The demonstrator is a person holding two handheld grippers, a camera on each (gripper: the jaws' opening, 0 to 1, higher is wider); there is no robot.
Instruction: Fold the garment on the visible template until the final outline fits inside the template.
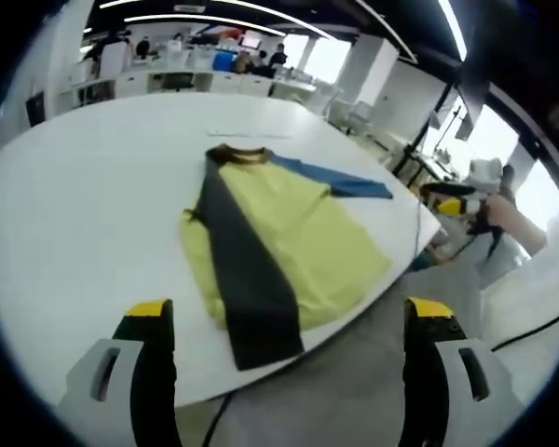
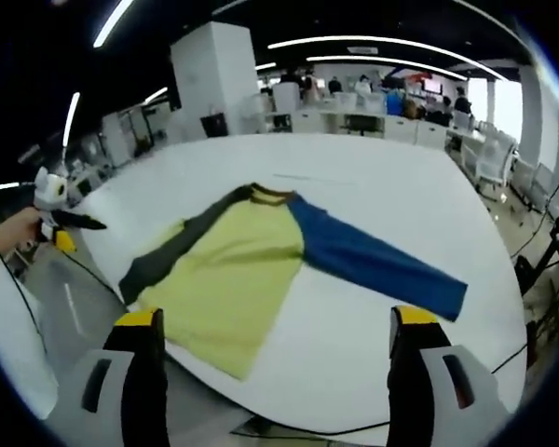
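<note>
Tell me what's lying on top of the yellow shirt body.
A dark sleeve is folded lengthwise over the yellow body. The blue sleeve lies out on the table. Whatever is under the shirt is hidden.

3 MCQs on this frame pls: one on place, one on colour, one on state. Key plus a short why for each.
1. Where does the dark sleeve lie?
A. Folded over the yellow body
B. Hanging off the table edge
C. Stretched out away from the shirt

2. What colour is the sleeve that is stretched out flat?
A. Red
B. Blue
C. White

3. How do the right gripper's jaws stand?
A. Shut on the hem
B. Shut on the blue sleeve
C. Open, holding nothing

Key: 1 A, the dark sleeve runs lengthwise across the yellow body in the left gripper view. 2 B, the blue sleeve reaches out over the white table. 3 C, the right gripper has its jaws wide apart, short of the shirt, with nothing between them.
</note>
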